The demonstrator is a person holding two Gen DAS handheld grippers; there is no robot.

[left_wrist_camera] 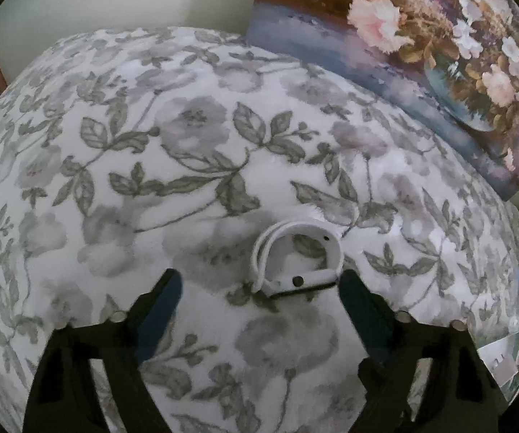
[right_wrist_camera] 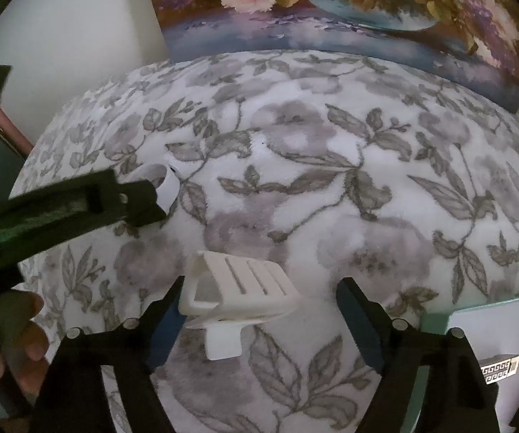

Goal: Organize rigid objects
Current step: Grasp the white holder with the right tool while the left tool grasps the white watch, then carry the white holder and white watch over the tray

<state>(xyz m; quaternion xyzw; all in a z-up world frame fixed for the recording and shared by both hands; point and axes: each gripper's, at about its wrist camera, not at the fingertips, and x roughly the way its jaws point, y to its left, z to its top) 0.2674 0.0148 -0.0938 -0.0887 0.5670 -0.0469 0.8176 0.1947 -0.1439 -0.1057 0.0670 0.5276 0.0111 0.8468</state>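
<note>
A white looped strap (left_wrist_camera: 297,256) with small holes and a stud lies on the flowered cloth (left_wrist_camera: 187,151). My left gripper (left_wrist_camera: 261,288) stands open around it, the right pad close beside the strap's end and the left pad well clear. A white slatted plastic clip (right_wrist_camera: 237,288) rests on the same cloth. My right gripper (right_wrist_camera: 261,297) is open astride it, its left pad at the clip's edge and its right pad apart from it. In the right wrist view the left gripper's black finger (right_wrist_camera: 140,205) hides part of the strap (right_wrist_camera: 169,187).
A flower painting (left_wrist_camera: 422,54) (right_wrist_camera: 331,18) leans against the wall behind the table. A mint-green surface (right_wrist_camera: 476,324) at the right holds a silver patterned bar (right_wrist_camera: 499,370). A person's hand (right_wrist_camera: 24,332) shows at lower left. The cloth drops off at the left edge.
</note>
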